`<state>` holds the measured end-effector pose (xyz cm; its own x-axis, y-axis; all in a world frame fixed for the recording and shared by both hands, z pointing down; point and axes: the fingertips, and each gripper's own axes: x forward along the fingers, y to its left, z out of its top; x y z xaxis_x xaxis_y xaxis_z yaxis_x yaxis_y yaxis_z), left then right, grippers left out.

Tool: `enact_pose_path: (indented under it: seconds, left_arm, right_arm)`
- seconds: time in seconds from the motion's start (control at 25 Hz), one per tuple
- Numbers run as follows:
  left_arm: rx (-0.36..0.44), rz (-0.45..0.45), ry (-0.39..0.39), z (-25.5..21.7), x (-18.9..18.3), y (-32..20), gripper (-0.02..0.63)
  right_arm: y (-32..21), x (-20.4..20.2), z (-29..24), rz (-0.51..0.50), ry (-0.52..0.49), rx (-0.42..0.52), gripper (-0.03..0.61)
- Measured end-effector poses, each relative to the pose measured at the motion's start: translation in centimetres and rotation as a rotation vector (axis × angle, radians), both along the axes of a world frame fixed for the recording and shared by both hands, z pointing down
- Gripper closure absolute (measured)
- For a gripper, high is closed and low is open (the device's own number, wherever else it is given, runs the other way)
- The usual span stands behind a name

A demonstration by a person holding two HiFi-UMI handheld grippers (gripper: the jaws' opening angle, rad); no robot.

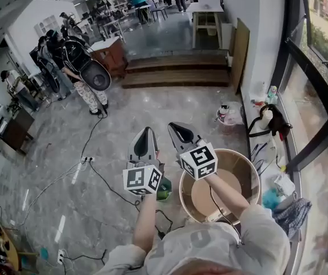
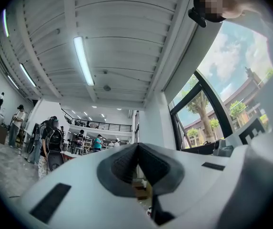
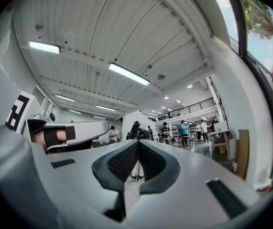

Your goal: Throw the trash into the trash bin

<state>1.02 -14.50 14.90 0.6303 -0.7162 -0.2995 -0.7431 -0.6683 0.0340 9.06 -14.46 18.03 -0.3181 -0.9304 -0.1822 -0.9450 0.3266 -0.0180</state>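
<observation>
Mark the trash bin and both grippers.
trash bin (image 1: pixel 241 166): head view, inner wall.
left gripper (image 1: pixel 146 130): head view, between its jaw tips.
right gripper (image 1: pixel 174 126): head view, between its jaw tips.

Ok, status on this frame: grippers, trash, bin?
Left gripper shut, empty. Right gripper shut, empty. Trash bin open-topped, under the right forearm. No trash in either grip; nothing between grippers and bin.

Grey marbled floor (image 1: pixel 152 107) with black cables (image 1: pixel 103 179) running from a white power strip (image 1: pixel 87 160). Wooden steps (image 1: pixel 175 70) rise to an upper level bearing a white table (image 1: pixel 206 7). A board (image 1: pixel 239 53) leans against the right wall; people (image 1: pixel 83 79) stand at left. Tube lamps (image 2: pixel 83 58) line the ceiling.
</observation>
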Motion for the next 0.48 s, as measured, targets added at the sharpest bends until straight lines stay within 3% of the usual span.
enact_pose_path:
  seconds: [0.4,0.44,0.48]
  left_arm:
    - [-0.004,0.204,-0.016,3.0,7.5,1.0,0.601]
    - [-0.004,0.227,-0.017,3.3,8.2,1.1,0.601]
    - [-0.003,0.25,-0.017,3.6,8.7,1.2,0.601]
  right_arm:
    - [2.1,8.8,5.5,0.234,-0.088,-0.118,0.558]
    - [2.4,9.5,6.0,0.26,-0.102,-0.129,0.53]
    - [2.6,10.1,6.5,0.281,-0.119,-0.138,0.434]
